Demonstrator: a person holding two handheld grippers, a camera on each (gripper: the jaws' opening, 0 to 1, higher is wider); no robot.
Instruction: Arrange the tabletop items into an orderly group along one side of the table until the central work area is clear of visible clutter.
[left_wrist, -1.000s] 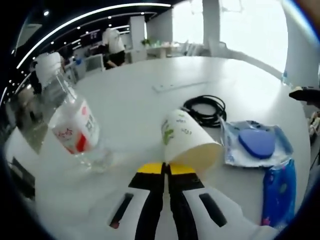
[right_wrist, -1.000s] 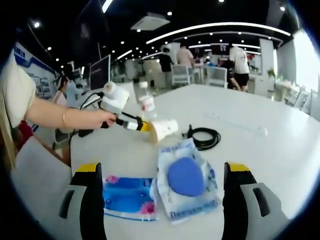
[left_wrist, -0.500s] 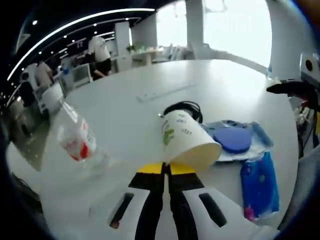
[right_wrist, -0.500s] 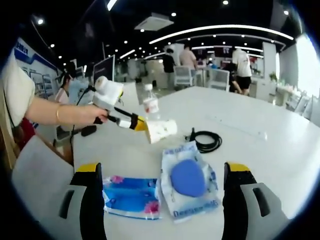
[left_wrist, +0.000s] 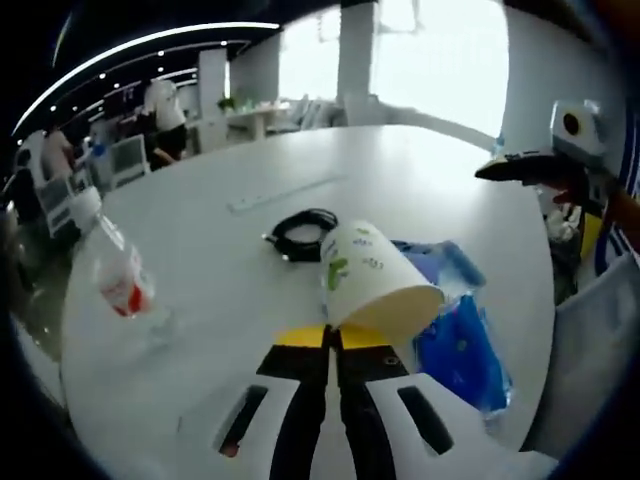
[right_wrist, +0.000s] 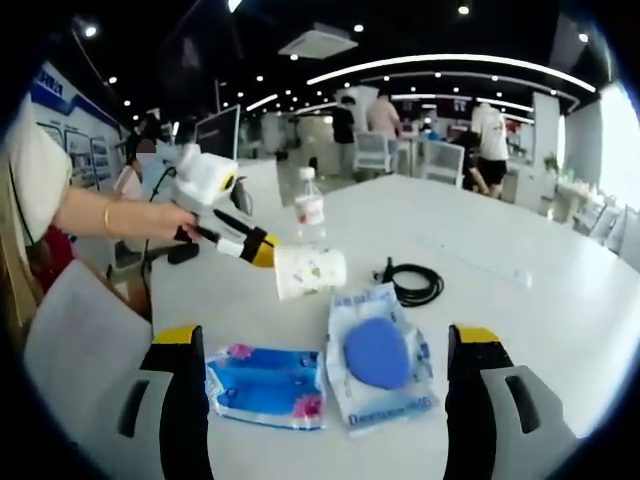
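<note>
1. Your right gripper (right_wrist: 320, 400) hangs idle with its jaws spread wide. Between them on the white table (right_wrist: 560, 300) lie a blue packet (right_wrist: 265, 385) and, touching it, a clear pouch with a blue pad (right_wrist: 378, 358).
2. Your left gripper (left_wrist: 327, 340) stays clamped on the rim of the paper cup (left_wrist: 375, 285). The right gripper view shows the cup (right_wrist: 310, 272) lying sideways in the air.
3. Since a second ago, you have carried the cup away from the water bottle (right_wrist: 309, 212) and over toward the pouches.
4. The bottle and the coiled black cable (right_wrist: 412, 284) stand farther off, well apart. You likely still need to gather both.
</note>
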